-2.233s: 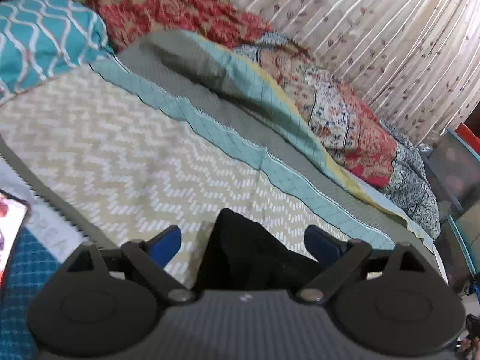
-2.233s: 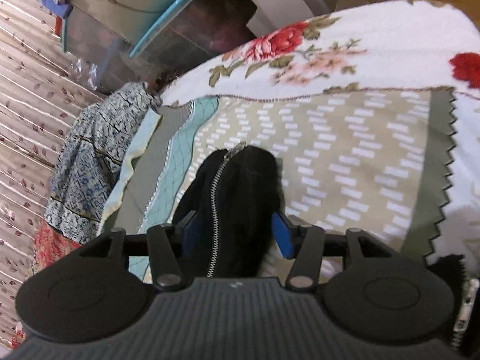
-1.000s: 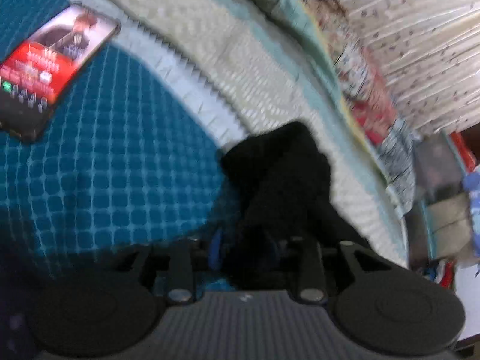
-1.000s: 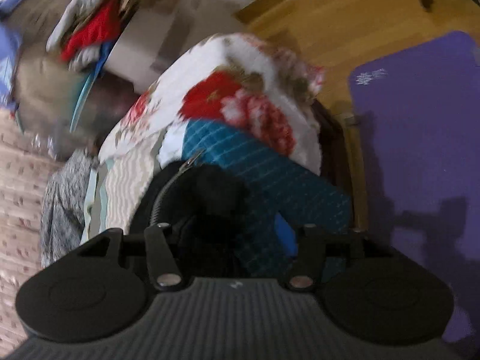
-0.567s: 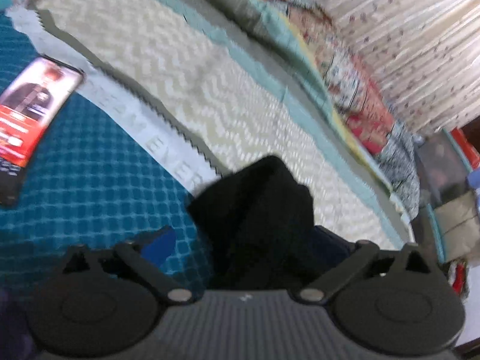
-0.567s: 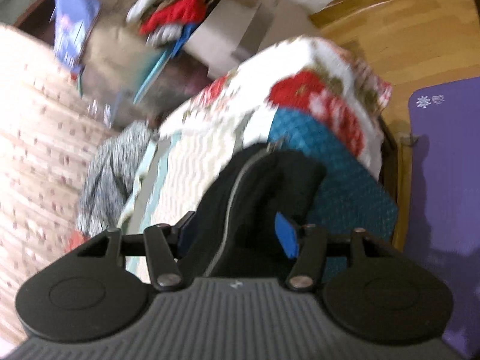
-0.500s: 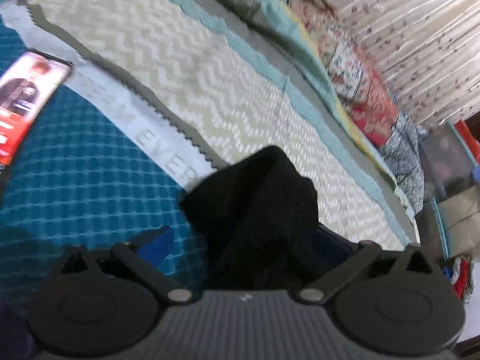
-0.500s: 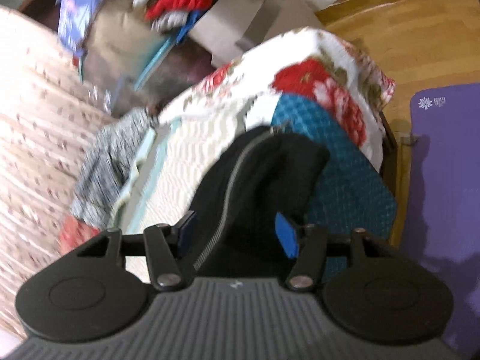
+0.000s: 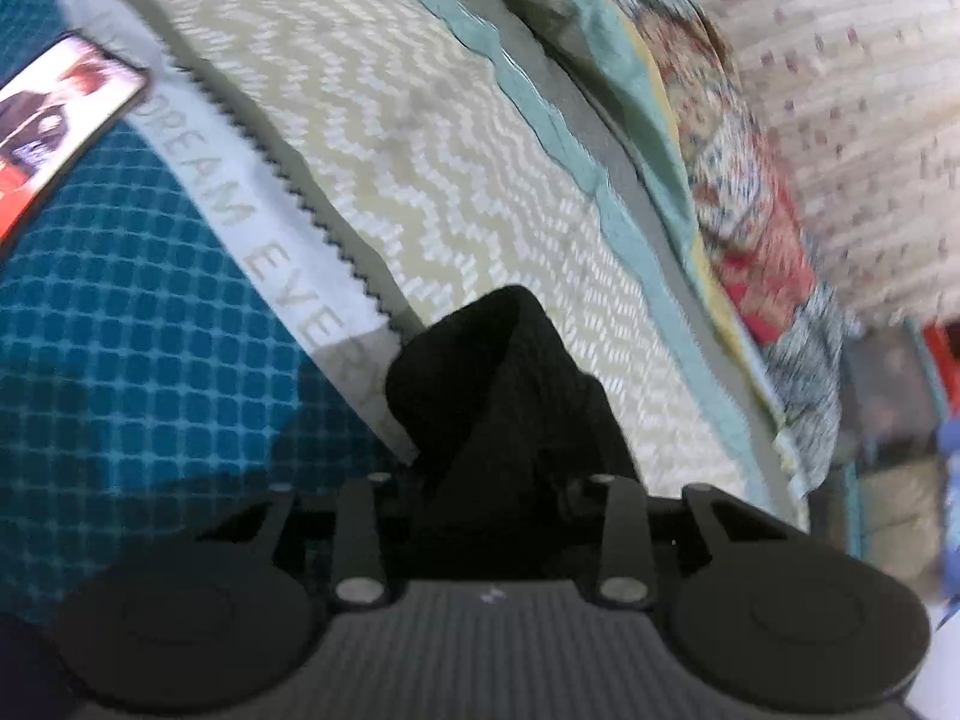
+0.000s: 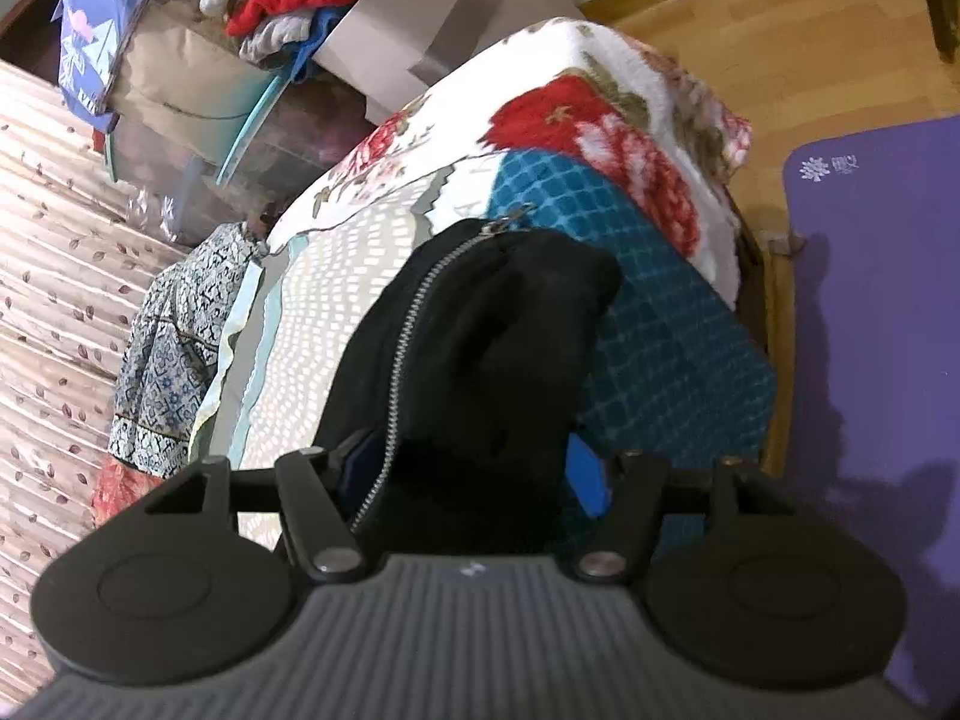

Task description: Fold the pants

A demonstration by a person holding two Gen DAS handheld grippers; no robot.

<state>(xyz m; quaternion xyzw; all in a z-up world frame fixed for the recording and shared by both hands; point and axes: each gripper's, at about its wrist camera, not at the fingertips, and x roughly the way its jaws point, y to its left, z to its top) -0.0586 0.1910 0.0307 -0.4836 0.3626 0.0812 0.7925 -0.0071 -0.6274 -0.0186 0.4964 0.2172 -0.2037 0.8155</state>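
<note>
Left wrist view: a smartphone [image 9: 57,114] with a lit screen lies on the teal checked blanket [image 9: 132,324] at the left edge of the bed. Right of it run a white band lettered "DREAM EVER" [image 9: 264,252] and a beige zigzag quilt [image 9: 456,168]. The left hand-held gripper [image 9: 492,486] has its jaws closing, narrow, with a bunched fold of the black pants [image 9: 498,396] between them; the pads are hidden by the cloth. A patterned curtain [image 9: 852,90] hangs beyond the far edge of the bed.

Right wrist view: the right hand-held gripper [image 10: 474,468] has its jaws opening, with black pants cloth and a metal zipper [image 10: 402,348] between the 2 blue pads [image 10: 585,471]. The pants rise above the bed's foot corner. A purple mat [image 10: 870,330] lies on the wooden floor [image 10: 780,42] at right.
</note>
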